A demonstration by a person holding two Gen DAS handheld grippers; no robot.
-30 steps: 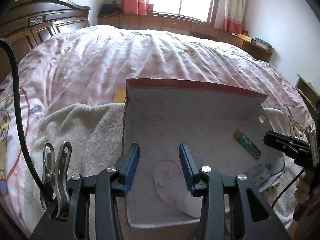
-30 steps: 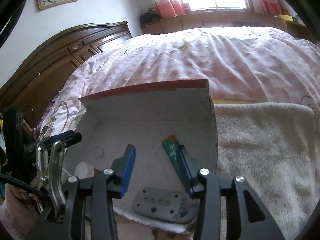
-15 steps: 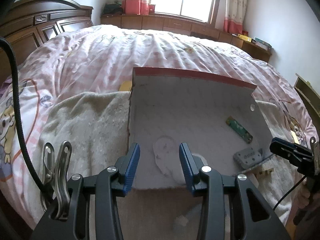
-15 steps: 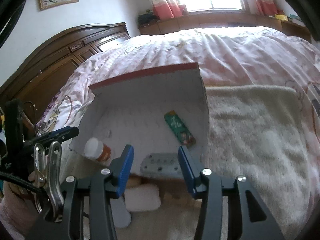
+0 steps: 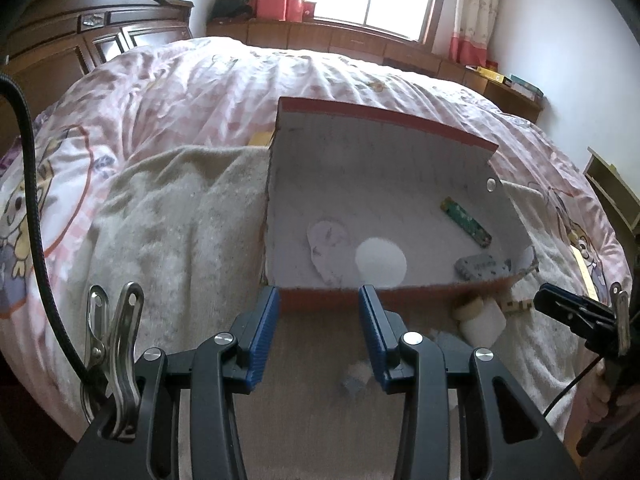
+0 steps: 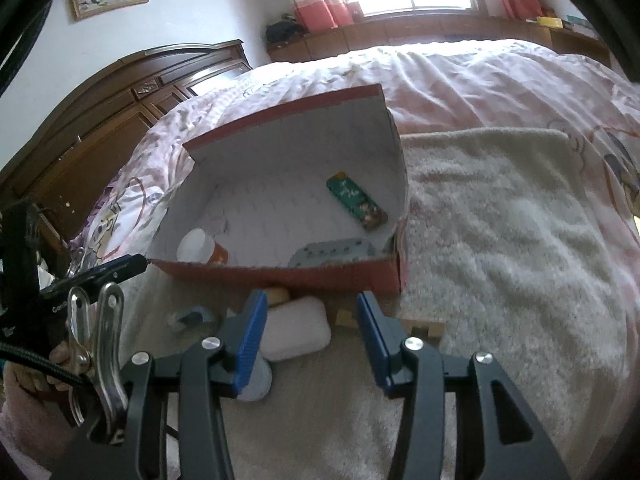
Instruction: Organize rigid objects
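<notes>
Both tools, left (image 5: 318,332) and right (image 6: 308,336), part-open and empty, before red box (image 6: 280,268) on the bed's towel (image 6: 500,240).

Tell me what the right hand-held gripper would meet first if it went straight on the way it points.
Probably the white block on the towel, lying just ahead of the right hand-held gripper between its open fingers, short of the red box. Depth is uncertain.
</notes>
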